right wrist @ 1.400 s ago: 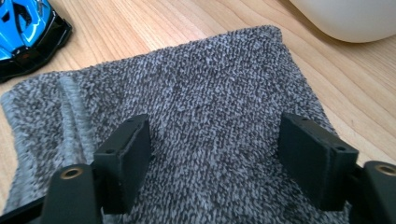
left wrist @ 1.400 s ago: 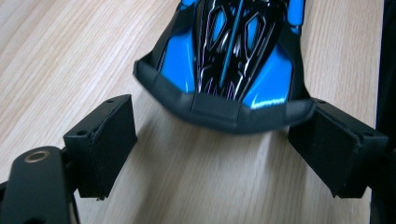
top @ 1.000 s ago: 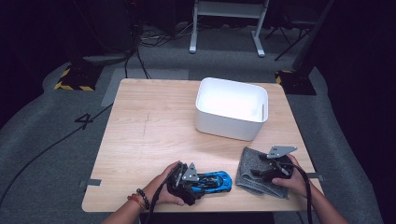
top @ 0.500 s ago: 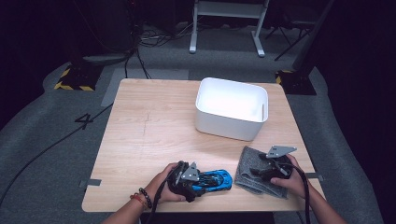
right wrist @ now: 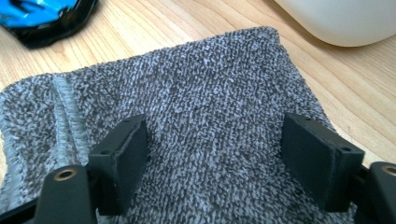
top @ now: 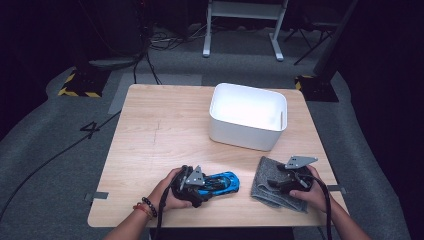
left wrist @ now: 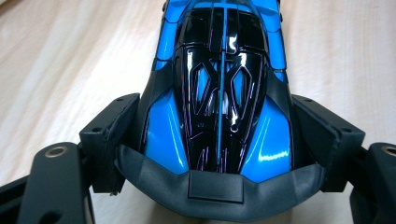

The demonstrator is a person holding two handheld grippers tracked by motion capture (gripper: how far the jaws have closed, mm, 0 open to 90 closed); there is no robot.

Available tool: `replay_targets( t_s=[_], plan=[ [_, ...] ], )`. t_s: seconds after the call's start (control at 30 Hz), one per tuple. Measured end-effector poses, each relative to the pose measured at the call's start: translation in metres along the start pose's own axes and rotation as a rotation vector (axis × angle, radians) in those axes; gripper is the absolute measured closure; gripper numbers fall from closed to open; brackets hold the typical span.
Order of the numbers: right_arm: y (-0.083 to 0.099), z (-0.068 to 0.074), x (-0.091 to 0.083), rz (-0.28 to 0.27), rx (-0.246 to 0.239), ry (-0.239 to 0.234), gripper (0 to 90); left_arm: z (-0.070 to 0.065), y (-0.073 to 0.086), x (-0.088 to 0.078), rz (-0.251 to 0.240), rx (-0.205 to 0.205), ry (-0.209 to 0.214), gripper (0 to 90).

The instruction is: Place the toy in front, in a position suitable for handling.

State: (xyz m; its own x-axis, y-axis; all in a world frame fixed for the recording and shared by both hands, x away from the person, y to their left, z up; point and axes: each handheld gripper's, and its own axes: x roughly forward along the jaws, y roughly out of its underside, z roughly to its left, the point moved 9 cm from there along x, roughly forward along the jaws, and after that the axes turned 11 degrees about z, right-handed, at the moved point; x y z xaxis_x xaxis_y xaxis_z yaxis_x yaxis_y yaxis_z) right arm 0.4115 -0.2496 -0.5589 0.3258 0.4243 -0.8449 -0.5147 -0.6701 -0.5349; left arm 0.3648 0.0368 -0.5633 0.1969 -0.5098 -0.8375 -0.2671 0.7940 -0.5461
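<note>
Now the left gripper point(left wrist: 217, 154) clamps the blue toy car's point(left wrist: 219, 93) rear sides.

The high view is looking forward and down over the table point(top: 165, 130). The left gripper view is riding low, pointing along the car point(left wrist: 219, 84) at close range. The right gripper view is hovering close above the towel point(right wrist: 196, 121), also catching the car point(right wrist: 42, 18) and the bin point(right wrist: 341, 18).

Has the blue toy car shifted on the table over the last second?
Yes, slightly. The blue toy car has slid left, away from the grey towel, so the gap between them is wider.
</note>
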Motion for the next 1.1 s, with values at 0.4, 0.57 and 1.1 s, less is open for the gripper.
replay_targets(
  t_s=[0.4, 0.57, 1.1],
  plan=[
    [-0.004, 0.006, -0.007, 0.002, -0.011, -0.022, 31.1, 0.012, 0.007, 0.000, 0.002, -0.068, 0.006, 22.6],
    [-0.007, 0.014, -0.011, -0.001, -0.023, -0.039, 24.1, 0.012, 0.008, 0.000, -0.006, -0.085, -0.002, 21.7],
    [-0.004, 0.013, -0.001, 0.104, -0.019, 0.000, 38.9, 0.012, 0.004, 0.002, 0.012, -0.075, -0.001, 22.3]
  ],
)
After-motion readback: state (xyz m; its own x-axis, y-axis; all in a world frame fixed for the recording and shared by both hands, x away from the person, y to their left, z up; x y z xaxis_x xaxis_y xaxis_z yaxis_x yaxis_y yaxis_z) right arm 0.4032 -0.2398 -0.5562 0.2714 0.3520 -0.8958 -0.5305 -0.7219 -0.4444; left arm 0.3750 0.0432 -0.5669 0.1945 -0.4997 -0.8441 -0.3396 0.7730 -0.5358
